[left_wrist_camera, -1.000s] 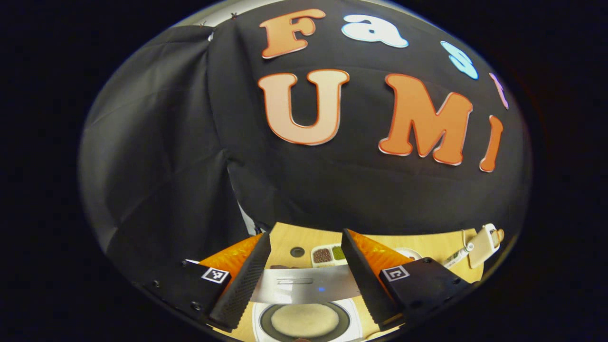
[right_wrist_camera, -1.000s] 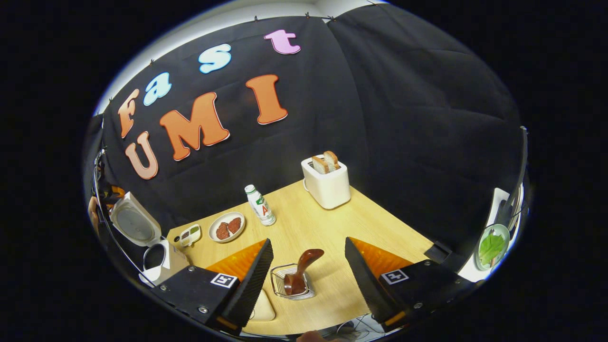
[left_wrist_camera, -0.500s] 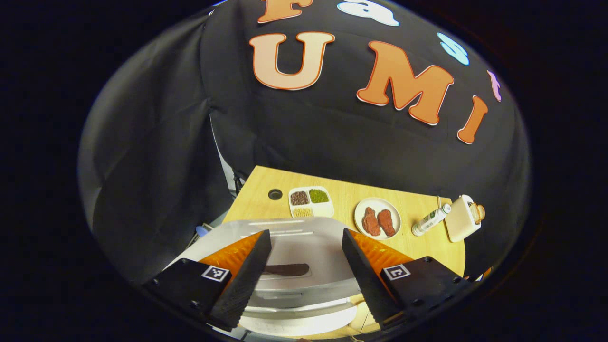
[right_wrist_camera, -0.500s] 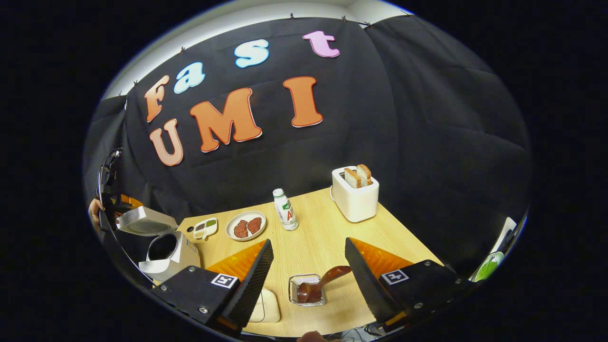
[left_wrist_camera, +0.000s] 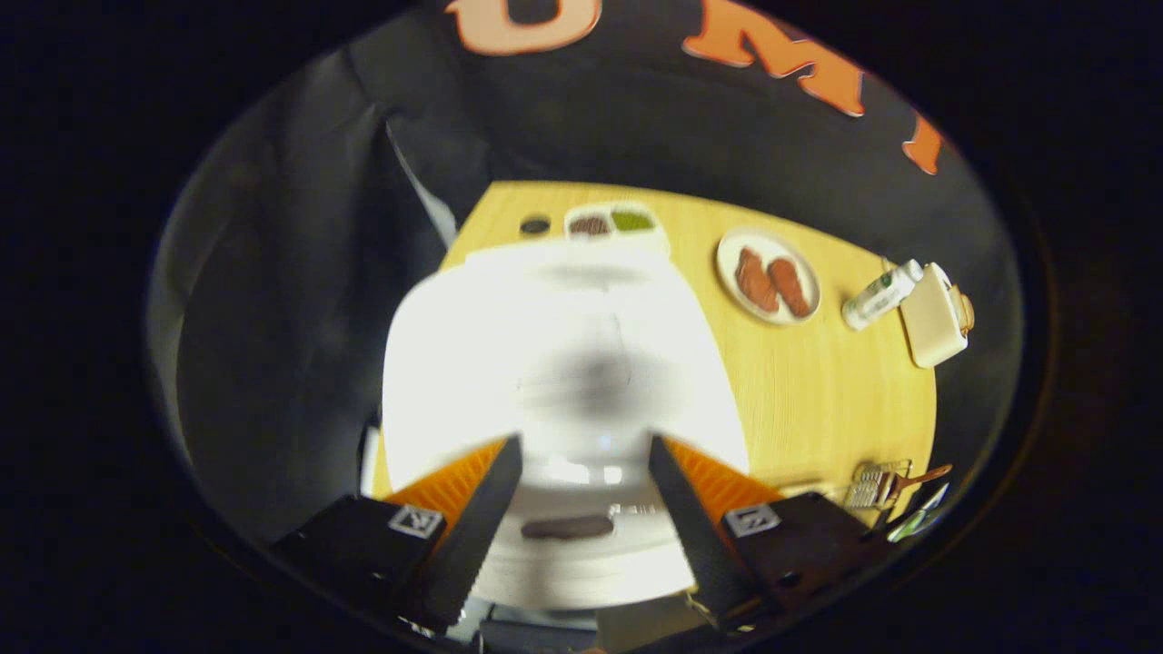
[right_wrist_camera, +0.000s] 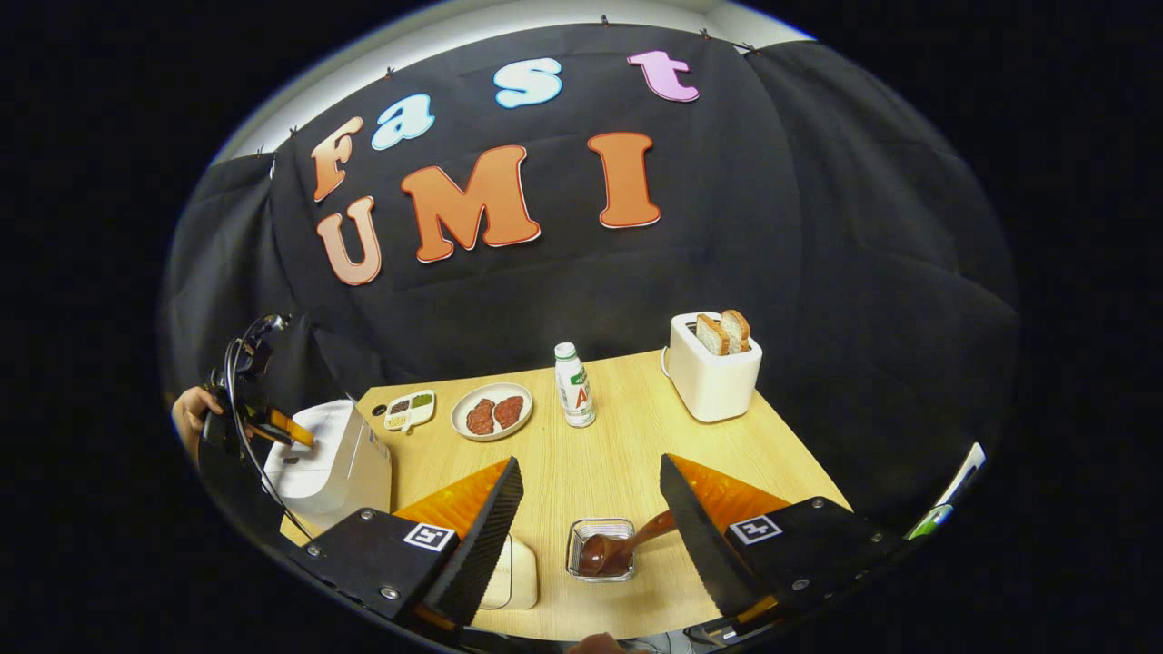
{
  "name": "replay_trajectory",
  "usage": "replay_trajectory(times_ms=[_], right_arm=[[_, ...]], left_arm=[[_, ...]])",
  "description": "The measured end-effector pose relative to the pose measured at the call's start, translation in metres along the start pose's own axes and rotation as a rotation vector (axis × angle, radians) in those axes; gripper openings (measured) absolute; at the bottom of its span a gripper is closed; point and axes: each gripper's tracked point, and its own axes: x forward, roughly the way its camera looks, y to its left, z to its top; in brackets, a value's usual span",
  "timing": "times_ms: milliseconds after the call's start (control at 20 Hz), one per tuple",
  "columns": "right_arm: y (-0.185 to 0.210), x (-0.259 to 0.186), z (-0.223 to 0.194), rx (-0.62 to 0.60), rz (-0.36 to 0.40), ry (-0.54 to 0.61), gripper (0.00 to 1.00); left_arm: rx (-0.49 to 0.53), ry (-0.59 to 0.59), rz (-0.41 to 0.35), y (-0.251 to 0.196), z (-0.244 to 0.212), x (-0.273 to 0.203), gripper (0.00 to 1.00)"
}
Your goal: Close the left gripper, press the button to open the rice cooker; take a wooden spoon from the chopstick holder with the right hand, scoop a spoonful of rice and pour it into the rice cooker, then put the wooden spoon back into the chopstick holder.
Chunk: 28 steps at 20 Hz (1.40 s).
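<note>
From the right gripper view, bare counter point(right_wrist_camera: 591, 454) lay open between the right claw point(right_wrist_camera: 591, 518) and the bottle point(right_wrist_camera: 573, 385) at 12 o'clock. The wire holder point(right_wrist_camera: 600, 549) with the wooden spoon point(right_wrist_camera: 627, 543) stood just ahead between the spread fingers. The toaster point(right_wrist_camera: 714, 371) blocked 1 o'clock, the plate point(right_wrist_camera: 492, 411) 11 o'clock, and the rice cooker point(right_wrist_camera: 329, 463) 9 o'clock. In the left gripper view the cooker's lid point(left_wrist_camera: 563, 354) lay close under the left claw point(left_wrist_camera: 581, 509).
</note>
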Motion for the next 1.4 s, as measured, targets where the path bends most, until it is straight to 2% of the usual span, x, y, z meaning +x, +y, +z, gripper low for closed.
replay_trajectory(times_ms=[100, 150, 200, 350, 450, 500, 600, 750, 900, 1000, 1150, 1250, 1400], right_arm=[[0.005, 0.0, 0.0, 0.001, 0.009, -0.006, 0.94], [0.006, 0.0, 0.0, 0.004, 0.013, -0.01, 0.94], [0.008, -0.001, 0.001, 0.006, 0.019, -0.02, 0.94], [0.025, -0.006, 0.019, -0.014, 0.077, -0.121, 0.94], [0.036, -0.005, 0.027, -0.058, 0.098, -0.189, 0.94], [0.042, -0.005, 0.031, -0.086, 0.103, -0.215, 0.94], [0.055, -0.003, 0.041, -0.115, 0.11, -0.262, 0.94], [0.09, 0.002, 0.045, -0.103, 0.174, -0.295, 0.94], [0.113, 0.004, 0.045, -0.122, 0.223, -0.302, 0.94], [0.124, 0.004, 0.046, -0.12, 0.239, -0.324, 0.94], [0.138, 0.003, 0.038, -0.113, 0.255, -0.331, 0.94], [0.142, -0.001, 0.034, -0.138, 0.269, -0.33, 0.94], [0.142, -0.005, 0.029, -0.145, 0.287, -0.324, 0.94]], left_arm=[[0.004, -0.034, 0.025, -0.002, 0.007, 0.0, 0.96], [0.0, -0.029, 0.023, -0.002, 0.002, -0.005, 0.94], [-0.009, -0.061, 0.019, -0.002, 0.006, -0.006, 0.95], [-0.113, -0.13, -0.039, -0.002, 0.005, -0.013, 0.94], [-0.143, -0.239, -0.097, -0.008, 0.007, -0.021, 0.95], [-0.135, -0.307, -0.101, -0.01, 0.009, -0.029, 0.94], [-0.098, -0.45, -0.081, -0.012, 0.008, -0.055, 0.94], [-0.072, -0.638, -0.054, -0.021, 0.001, -0.103, 0.95], [-0.086, -0.784, -0.041, -0.028, 0.0, -0.14, 0.93], [-0.089, -0.868, 0.003, -0.031, -0.002, -0.154, 0.95], [-0.12, -0.938, 0.017, -0.047, -0.01, -0.179, 0.93], [-0.132, -0.967, -0.008, -0.063, -0.018, -0.193, 0.93], [-0.079, -1.043, 0.005, -0.071, -0.019, -0.21, 0.94]])
